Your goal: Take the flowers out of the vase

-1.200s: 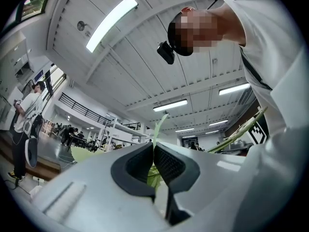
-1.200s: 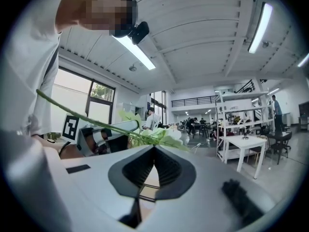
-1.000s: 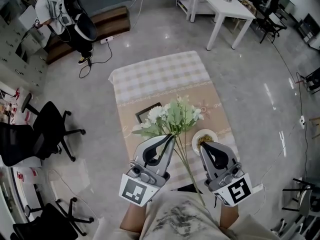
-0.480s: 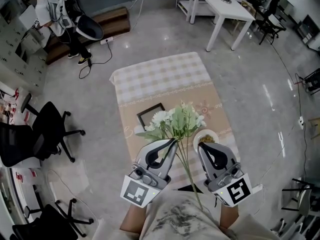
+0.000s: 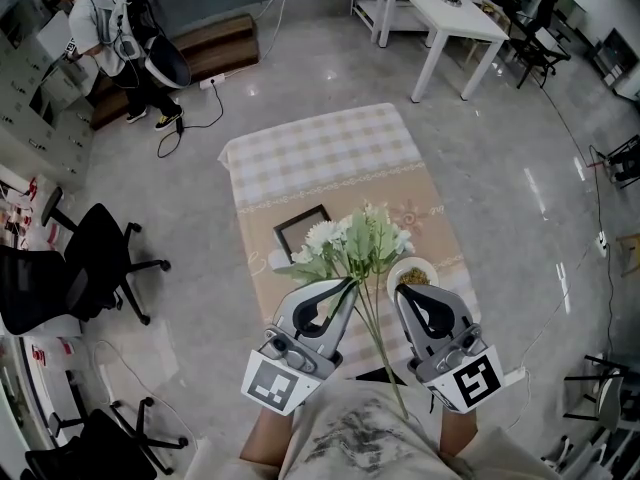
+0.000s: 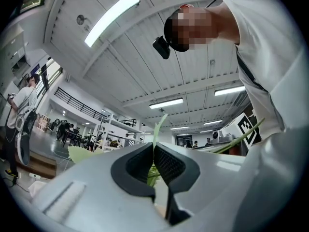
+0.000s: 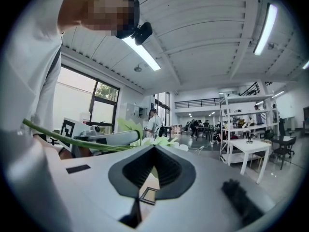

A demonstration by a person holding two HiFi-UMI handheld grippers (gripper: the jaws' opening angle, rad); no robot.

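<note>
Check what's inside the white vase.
Only brownish filling shows in the vase mouth; no stems. The flowers hang in the left gripper. Deeper inside is hidden.

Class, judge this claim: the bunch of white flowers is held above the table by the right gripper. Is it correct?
Wrong gripper. The flowers are held above the table by the left gripper; the left gripper view shows its jaws shut on them.
</note>
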